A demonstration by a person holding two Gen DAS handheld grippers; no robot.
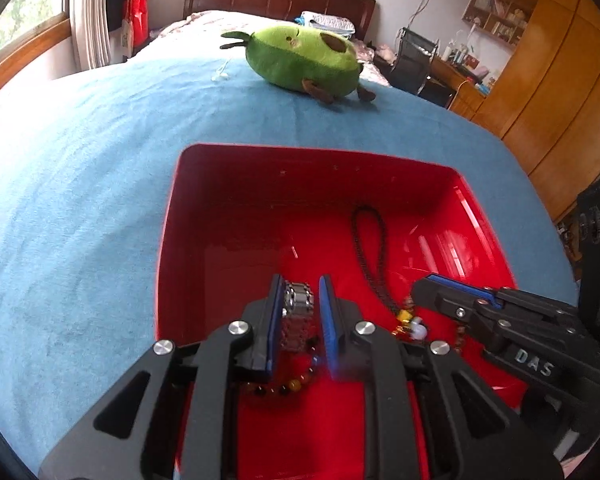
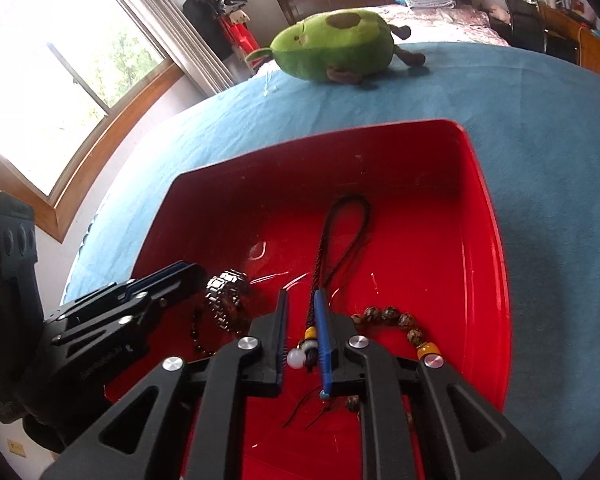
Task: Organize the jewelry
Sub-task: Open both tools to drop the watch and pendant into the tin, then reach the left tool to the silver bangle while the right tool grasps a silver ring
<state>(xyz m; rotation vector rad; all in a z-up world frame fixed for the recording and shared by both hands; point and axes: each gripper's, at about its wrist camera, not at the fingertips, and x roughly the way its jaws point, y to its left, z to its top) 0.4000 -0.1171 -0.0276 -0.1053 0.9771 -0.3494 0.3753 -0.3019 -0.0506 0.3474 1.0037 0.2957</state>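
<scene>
A red tray [image 1: 312,152] [image 2: 496,240] lies on the blue bedspread and holds the jewelry. My left gripper [image 1: 302,286] [image 2: 196,270] is down inside it, its jaws a little apart around a silver link bracelet [image 1: 298,298] [image 2: 224,292]; a dark beaded bracelet [image 1: 288,388] [image 2: 198,336] lies under it. My right gripper [image 2: 302,300] [image 1: 424,280] is also in the tray, jaws slightly apart, straddling a black cord pendant [image 2: 336,232] [image 1: 366,248] with a white bead [image 2: 294,358]. A brown wooden bead bracelet [image 2: 400,320] lies to its right.
A green avocado plush [image 1: 304,60] [image 2: 336,48] lies on the blue bedspread [image 1: 80,200] [image 2: 540,120] beyond the tray. A wooden wardrobe [image 1: 548,92] and desk stand to the right, a window [image 2: 60,80] to the left.
</scene>
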